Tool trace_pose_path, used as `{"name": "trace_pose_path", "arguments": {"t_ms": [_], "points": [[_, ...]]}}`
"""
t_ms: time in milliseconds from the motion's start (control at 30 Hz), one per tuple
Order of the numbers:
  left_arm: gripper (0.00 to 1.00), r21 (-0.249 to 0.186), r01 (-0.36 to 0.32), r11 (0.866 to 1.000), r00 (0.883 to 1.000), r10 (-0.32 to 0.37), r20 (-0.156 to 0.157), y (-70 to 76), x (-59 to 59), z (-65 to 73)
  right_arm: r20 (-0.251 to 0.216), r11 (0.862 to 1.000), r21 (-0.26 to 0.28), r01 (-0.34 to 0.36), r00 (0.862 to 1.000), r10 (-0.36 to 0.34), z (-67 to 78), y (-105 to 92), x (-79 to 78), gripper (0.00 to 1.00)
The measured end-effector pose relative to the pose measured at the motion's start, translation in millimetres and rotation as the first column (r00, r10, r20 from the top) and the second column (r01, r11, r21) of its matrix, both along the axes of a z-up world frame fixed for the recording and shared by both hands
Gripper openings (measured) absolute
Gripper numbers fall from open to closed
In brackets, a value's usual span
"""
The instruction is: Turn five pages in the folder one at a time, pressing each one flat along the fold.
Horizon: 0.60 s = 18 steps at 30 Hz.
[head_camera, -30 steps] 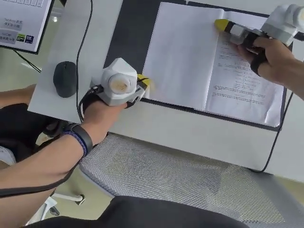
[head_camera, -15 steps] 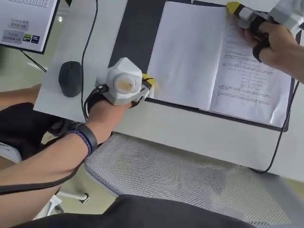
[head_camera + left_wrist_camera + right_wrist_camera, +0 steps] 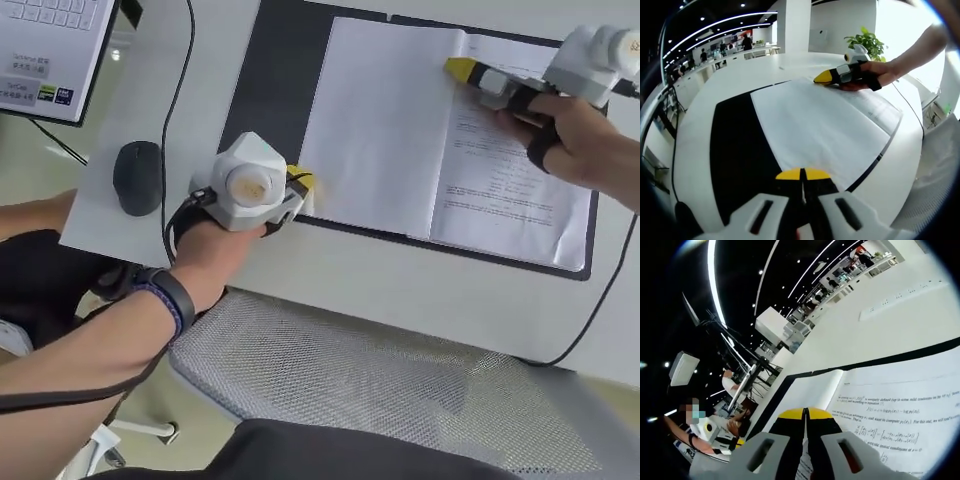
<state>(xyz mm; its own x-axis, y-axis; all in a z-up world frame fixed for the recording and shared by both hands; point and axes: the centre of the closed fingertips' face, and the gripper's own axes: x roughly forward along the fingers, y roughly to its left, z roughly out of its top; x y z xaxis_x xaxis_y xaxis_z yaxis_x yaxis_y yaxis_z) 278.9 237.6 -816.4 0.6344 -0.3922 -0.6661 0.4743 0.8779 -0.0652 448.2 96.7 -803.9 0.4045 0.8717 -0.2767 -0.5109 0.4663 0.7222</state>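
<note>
An open black folder [image 3: 280,70] lies on the white desk, with a blank left page [image 3: 385,120] and a printed right page [image 3: 510,170]. My left gripper [image 3: 303,182] is shut and rests at the lower left corner of the blank page [image 3: 815,125]; its yellow tips [image 3: 802,174] are together. My right gripper [image 3: 458,68] is shut, its yellow tips pressing near the fold at the top of the printed page [image 3: 900,410]. The right gripper [image 3: 826,76] also appears across the paper in the left gripper view.
A black mouse [image 3: 137,176] and a laptop [image 3: 50,45] sit at the left of the desk, with a black cable [image 3: 178,90] running between them and the folder. A mesh chair seat [image 3: 380,370] is below the desk edge.
The right gripper went up to the top of the fold and has come back down a little along it. The left gripper has stayed at the page corner.
</note>
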Motion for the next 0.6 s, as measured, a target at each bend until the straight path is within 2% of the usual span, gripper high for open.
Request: {"name": "trace_pose_path", "arguments": {"t_ms": [333,433,533,600], "points": [[0.0,-0.001,-0.003,1.0,1.0,0.003,0.002,-0.6,-0.5,0.4,0.0,0.995,0.014,-0.094,0.996,0.094,4.6,1.3,-67.6,0.0],[0.0,-0.003,0.0,1.0,1.0,0.0,0.001,-1.2,-0.8,0.4,-0.001,0.992,0.014,-0.127,0.992,0.127,8.8,4.8,-93.3,0.0],[0.0,-0.003,0.0,1.0,1.0,0.0,0.002,-1.7,-1.0,0.2,-0.001,0.987,0.012,-0.158,0.987,0.158,9.4,5.6,-104.4,0.0],[0.0,-0.005,-0.002,1.0,1.0,0.002,0.002,-1.9,-1.0,0.2,-0.004,0.984,0.015,-0.175,0.985,0.175,11.1,8.0,-117.9,0.0]]}}
